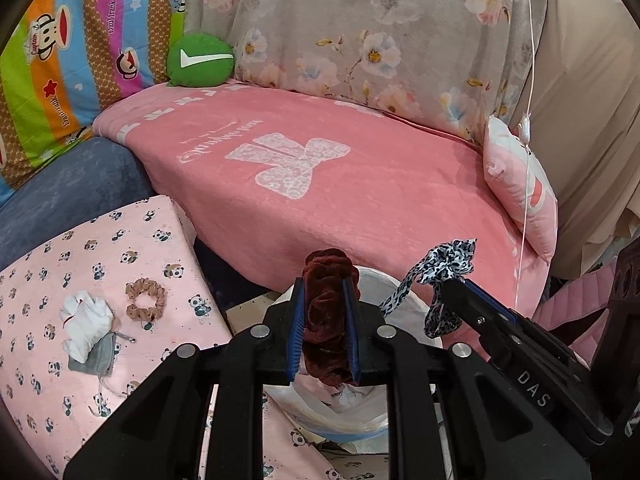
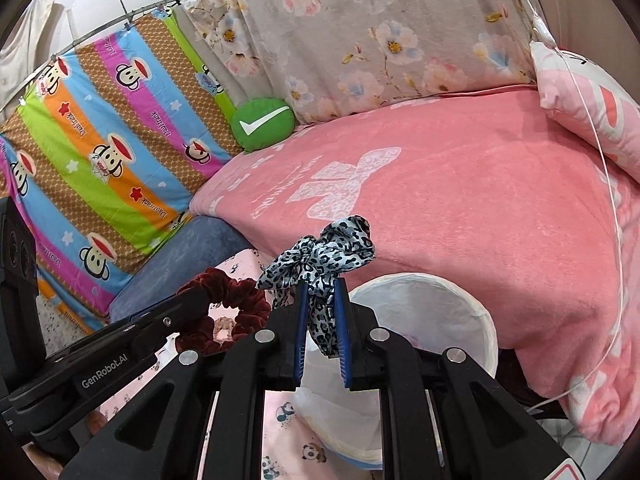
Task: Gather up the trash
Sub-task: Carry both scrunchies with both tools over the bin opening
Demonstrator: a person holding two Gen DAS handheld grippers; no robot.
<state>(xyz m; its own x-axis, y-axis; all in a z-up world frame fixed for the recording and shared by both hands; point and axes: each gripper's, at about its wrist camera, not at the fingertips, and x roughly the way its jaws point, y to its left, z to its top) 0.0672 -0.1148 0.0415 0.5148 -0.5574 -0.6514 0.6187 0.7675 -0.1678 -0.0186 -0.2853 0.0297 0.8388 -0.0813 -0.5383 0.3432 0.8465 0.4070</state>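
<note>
My left gripper [image 1: 323,284] is shut on a dark red velvet scrunchie [image 1: 326,320] and holds it over the white-lined trash bin [image 1: 400,304]. My right gripper [image 2: 321,286] is shut on a blue leopard-print scrunchie [image 2: 324,260] just above the near rim of the same bin [image 2: 452,304]. Each gripper shows in the other's view: the right one [image 1: 448,284] with its scrunchie [image 1: 440,268], the left one [image 2: 200,296] with the red scrunchie [image 2: 228,320]. A tan scrunchie [image 1: 146,298], a crumpled white cloth [image 1: 86,320] and a grey pouch [image 1: 94,354] lie on the panda-print sheet [image 1: 48,280].
A pink blanket [image 1: 340,184] covers the sofa behind the bin. A green check-mark cushion [image 1: 200,60], a pink pillow [image 1: 520,188], a floral cloth [image 1: 360,20] and a striped monkey-print sheet [image 1: 72,60] stand around it. A thin white cord [image 1: 528,80] hangs at right.
</note>
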